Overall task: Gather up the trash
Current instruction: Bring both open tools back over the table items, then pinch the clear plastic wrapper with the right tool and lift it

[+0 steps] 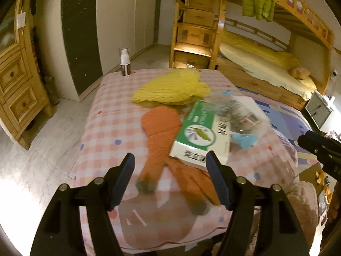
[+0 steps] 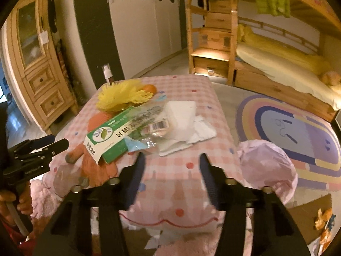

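Observation:
A pile of trash lies on the pink checked table point(image 1: 106, 117) point(image 2: 191, 89): a green and white carton point(image 1: 196, 136) point(image 2: 106, 136), a crumpled clear wrapper point(image 1: 234, 111) point(image 2: 147, 115), white tissues point(image 2: 183, 115) and a blue scrap point(image 1: 243, 139) point(image 2: 131, 144). My left gripper point(image 1: 170, 160) is open above the near table edge, over the legs of an orange knitted doll point(image 1: 162, 128), with the carton just ahead of its right finger. My right gripper point(image 2: 172, 160) is open with nothing between its fingers, just short of the tissues. A pale pink bag point(image 2: 266, 166) bulges at the table's right corner.
The doll's yellow yarn hair point(image 1: 170, 89) lies behind the trash. A spray bottle point(image 1: 125, 61) point(image 2: 107, 74) stands at the table's far left corner. Around the table are a wooden cabinet point(image 1: 17, 85), a bunk bed point(image 1: 255, 64) and a rainbow rug point(image 2: 298, 128).

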{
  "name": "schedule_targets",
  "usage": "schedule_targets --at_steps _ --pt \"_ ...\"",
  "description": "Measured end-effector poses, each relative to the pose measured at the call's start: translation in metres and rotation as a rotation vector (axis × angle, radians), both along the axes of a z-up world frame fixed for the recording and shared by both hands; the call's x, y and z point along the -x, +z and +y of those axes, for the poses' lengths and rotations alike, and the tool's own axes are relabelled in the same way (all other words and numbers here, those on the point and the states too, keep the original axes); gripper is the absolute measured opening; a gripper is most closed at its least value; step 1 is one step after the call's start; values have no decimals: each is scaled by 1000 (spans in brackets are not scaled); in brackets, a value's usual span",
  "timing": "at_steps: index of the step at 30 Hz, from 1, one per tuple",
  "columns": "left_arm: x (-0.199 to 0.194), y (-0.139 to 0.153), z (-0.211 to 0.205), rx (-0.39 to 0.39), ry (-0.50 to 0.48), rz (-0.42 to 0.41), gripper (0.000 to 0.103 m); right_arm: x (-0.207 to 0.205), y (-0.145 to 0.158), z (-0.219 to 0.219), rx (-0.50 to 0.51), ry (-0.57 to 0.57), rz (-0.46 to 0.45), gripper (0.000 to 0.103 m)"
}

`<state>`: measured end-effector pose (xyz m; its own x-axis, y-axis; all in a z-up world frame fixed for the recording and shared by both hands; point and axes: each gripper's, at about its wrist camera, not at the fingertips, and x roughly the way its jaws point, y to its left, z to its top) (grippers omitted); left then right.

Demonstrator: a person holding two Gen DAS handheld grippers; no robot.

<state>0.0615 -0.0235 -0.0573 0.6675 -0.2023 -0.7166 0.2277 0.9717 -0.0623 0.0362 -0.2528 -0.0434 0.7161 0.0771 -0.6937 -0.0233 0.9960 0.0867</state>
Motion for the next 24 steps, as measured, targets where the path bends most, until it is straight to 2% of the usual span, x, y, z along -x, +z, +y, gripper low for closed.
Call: schedule_targets --at_steps 7,8,10,13,17,18,21,24 --pt "-17 -10 7 -26 12 14 67 -39 -20 5 -31 33 70 46" --pt "-19 -11 7 -27 14 18 67 -45 -25 7 -41 46 91 48" --pt "-22 -14 8 -31 17 25 67 -51 -33 10 -59 60 114 61" --pt "-27 -18 9 -36 18 33 67 -61 -39 13 -79 56 125 71" --pt "-30 -18 9 -39 19 37 67 -72 -41 9 -132 3 127 73" --pt "-30 -19 9 -39 19 39 67 -75 -42 8 -140 -12 134 71" --pt "-30 -20 10 -39 20 42 67 -78 -40 8 -146 -38 142 42" --pt "-29 -19 11 -36 20 41 67 -73 -29 10 -159 -22 105 26"
